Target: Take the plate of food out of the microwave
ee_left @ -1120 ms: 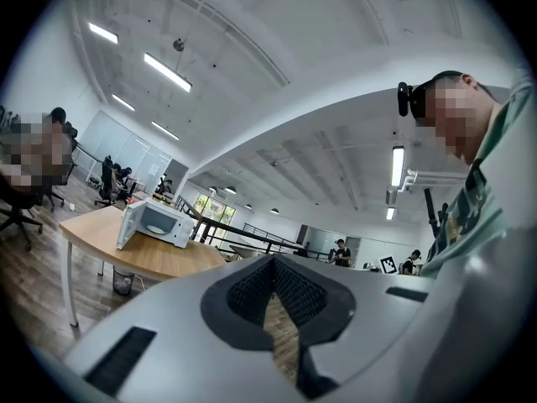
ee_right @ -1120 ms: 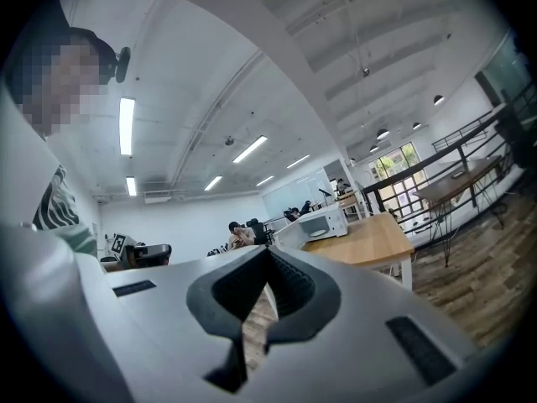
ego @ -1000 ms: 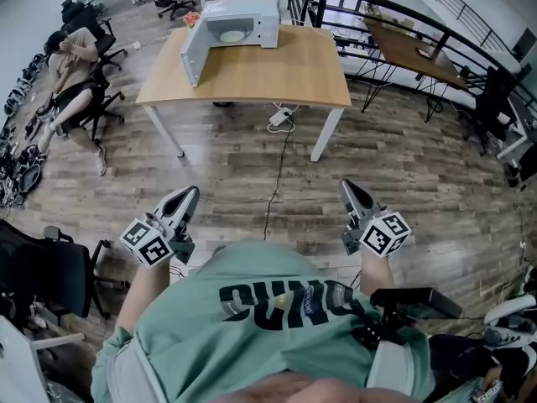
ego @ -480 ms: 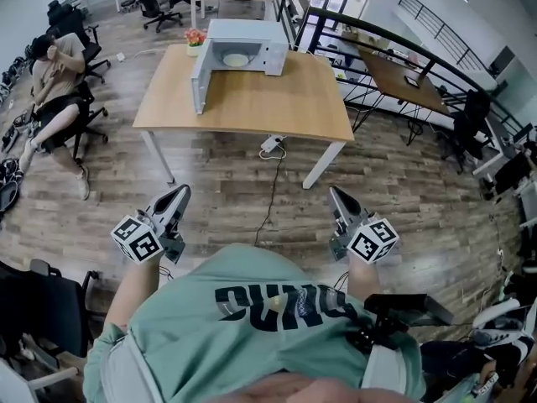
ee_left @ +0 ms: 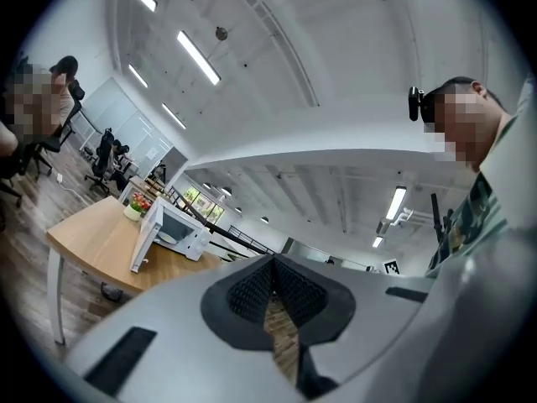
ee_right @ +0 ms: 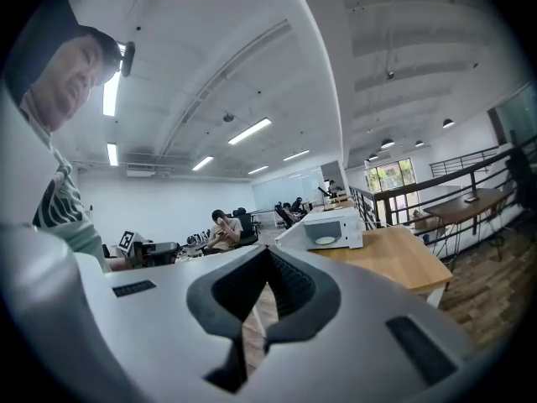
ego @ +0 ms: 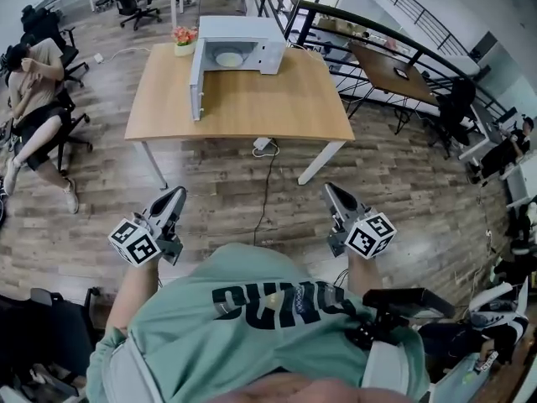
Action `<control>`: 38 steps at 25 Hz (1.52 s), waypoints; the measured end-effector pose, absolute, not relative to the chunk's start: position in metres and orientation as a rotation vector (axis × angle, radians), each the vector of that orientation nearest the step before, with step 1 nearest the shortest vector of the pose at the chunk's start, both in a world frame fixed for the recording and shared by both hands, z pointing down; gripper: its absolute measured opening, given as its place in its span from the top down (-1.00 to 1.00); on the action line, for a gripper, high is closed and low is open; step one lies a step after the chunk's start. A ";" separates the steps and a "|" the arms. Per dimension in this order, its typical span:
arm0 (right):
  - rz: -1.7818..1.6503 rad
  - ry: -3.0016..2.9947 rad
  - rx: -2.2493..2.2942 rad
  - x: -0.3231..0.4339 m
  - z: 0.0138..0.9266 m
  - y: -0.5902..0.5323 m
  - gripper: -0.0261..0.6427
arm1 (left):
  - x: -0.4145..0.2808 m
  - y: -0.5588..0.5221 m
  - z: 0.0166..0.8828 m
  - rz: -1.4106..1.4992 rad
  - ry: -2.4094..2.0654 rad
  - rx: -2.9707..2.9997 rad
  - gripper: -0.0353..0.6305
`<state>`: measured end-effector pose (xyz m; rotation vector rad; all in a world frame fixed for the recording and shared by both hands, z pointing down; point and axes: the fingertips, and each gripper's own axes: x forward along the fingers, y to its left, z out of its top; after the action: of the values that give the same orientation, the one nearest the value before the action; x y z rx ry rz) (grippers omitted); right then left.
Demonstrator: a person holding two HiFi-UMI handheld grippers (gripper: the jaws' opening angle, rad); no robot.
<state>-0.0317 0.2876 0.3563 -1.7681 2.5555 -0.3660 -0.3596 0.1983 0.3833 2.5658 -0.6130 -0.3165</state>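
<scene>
A white microwave [ego: 243, 36] stands at the far end of a wooden table [ego: 252, 99], its door [ego: 196, 82] swung open to the left. Inside lies a pale plate of food [ego: 229, 58]. It also shows far off in the right gripper view, as plate [ee_right: 325, 240] inside the microwave [ee_right: 331, 227], and the microwave [ee_left: 172, 229] is small in the left gripper view. My left gripper [ego: 176, 193] and right gripper [ego: 329, 189] hang over the floor, well short of the table. Both are shut and empty.
A flower pot [ego: 183, 36] sits beside the microwave. A power strip with a cable [ego: 262, 145] lies on the wood floor under the table's near edge. A person sits on a chair [ego: 29, 82] at left. A black railing [ego: 377, 28] and a second desk [ego: 394, 65] stand at right.
The table and microwave have grown larger and come nearer in the head view. Both grippers keep their place in front of the body and stay shut.
</scene>
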 end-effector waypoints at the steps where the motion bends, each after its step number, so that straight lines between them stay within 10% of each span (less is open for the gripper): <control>1: -0.366 2.565 -1.769 -0.033 0.355 0.281 0.91 | -0.361 0.193 0.386 -0.320 -0.614 2.557 0.90; 38: -0.559 2.738 -1.260 0.231 0.414 0.055 0.91 | -0.084 0.070 0.380 -0.242 -0.944 2.516 0.90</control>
<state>0.2308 0.0553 0.4137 -1.2599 2.7385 -0.5588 -0.0842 0.0699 0.3797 2.5163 -0.9439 -0.2418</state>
